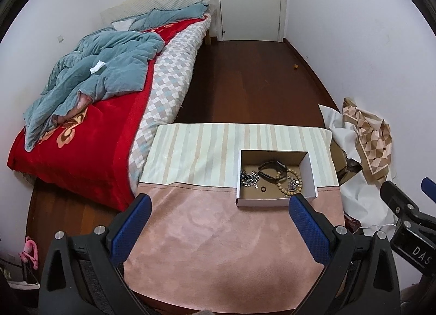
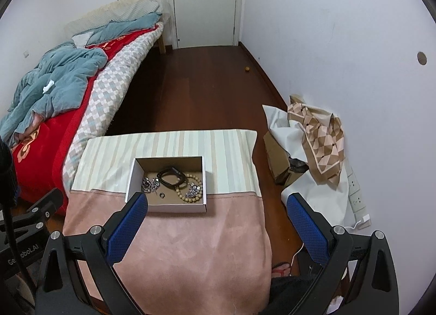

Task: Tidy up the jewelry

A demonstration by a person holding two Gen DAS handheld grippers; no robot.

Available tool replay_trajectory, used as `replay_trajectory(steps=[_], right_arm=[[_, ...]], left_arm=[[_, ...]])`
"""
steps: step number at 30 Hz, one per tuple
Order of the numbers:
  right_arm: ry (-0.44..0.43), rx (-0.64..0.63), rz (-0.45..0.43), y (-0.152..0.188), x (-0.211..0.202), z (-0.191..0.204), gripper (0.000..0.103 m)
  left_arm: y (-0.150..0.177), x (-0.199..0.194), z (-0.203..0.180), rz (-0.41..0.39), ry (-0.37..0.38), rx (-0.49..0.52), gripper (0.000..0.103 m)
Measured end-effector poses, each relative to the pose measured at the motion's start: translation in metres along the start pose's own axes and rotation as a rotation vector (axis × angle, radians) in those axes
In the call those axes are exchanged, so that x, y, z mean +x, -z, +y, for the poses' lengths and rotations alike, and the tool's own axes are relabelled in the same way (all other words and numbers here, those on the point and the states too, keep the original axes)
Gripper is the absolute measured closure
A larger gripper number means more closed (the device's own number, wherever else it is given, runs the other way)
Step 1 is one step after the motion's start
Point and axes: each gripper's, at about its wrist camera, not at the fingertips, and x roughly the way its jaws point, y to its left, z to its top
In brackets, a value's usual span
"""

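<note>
Jewelry lies tangled in the shallow white cardboard box (image 2: pixel 166 207) on the pink and striped cloth (image 2: pixel 190 246), and we hold our left gripper (image 1: pixel 219 222) and right gripper (image 2: pixel 216 221) wide and empty, so we should descend slowly over one piece, the black band (image 2: pixel 170 177).

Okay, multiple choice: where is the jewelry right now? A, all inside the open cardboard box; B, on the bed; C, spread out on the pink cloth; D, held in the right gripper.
A: the black band, bead bracelet and silver chains all lie inside the open box, and both grippers are open and empty.
</note>
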Motion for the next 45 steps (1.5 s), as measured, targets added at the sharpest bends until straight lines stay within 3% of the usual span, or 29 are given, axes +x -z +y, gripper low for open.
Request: replay_trajectory(steps=[45], right_arm=[[-0.011, -0.012, 0.015, 0.007, 0.000, 0.004, 0.000]], left_arm=[[0.005, -0.005, -0.003, -0.030, 0.010, -0.006, 0.000]])
